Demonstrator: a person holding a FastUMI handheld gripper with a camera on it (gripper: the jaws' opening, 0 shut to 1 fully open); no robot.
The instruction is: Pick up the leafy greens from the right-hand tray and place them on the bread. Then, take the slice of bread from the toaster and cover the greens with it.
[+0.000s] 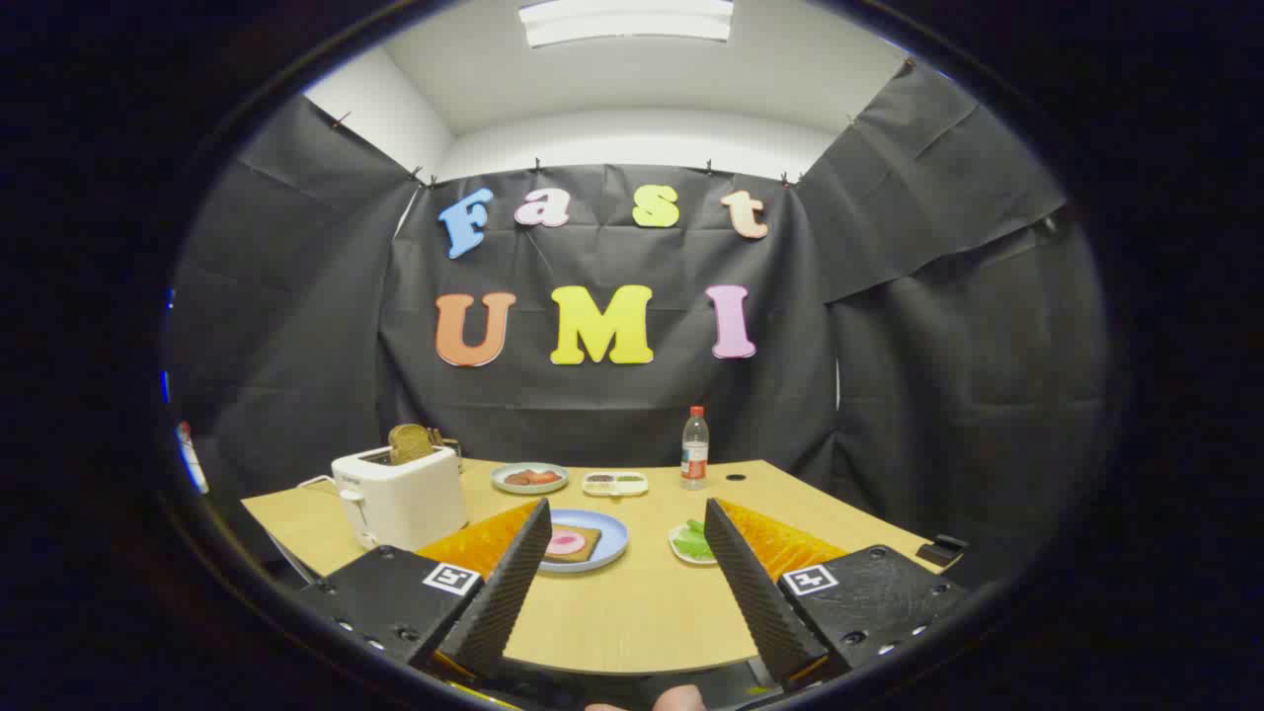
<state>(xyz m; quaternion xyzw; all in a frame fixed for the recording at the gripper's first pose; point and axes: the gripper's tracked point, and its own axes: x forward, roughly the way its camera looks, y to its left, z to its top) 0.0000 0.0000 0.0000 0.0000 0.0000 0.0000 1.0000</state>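
My gripper (626, 525) hovers above the near edge of the wooden table (632, 612), open, with nothing between its fingers. Beyond the left finger lies a blue plate (614, 541) carrying a slice of brown bread (573, 542) topped with a pink round slice. Just past the right finger sits a small white tray holding leafy greens (694, 540), partly hidden by that finger. At the table's left stands a white toaster (400, 499) with a brown bread slice (409, 442) sticking up out of its slot.
Further back on the table sit a plate with reddish food (530, 478), a small divided dish (614, 483) and a clear bottle with a red cap (695, 449). A small dark hole (736, 478) marks the tabletop near the bottle. A fingertip shows at the bottom.
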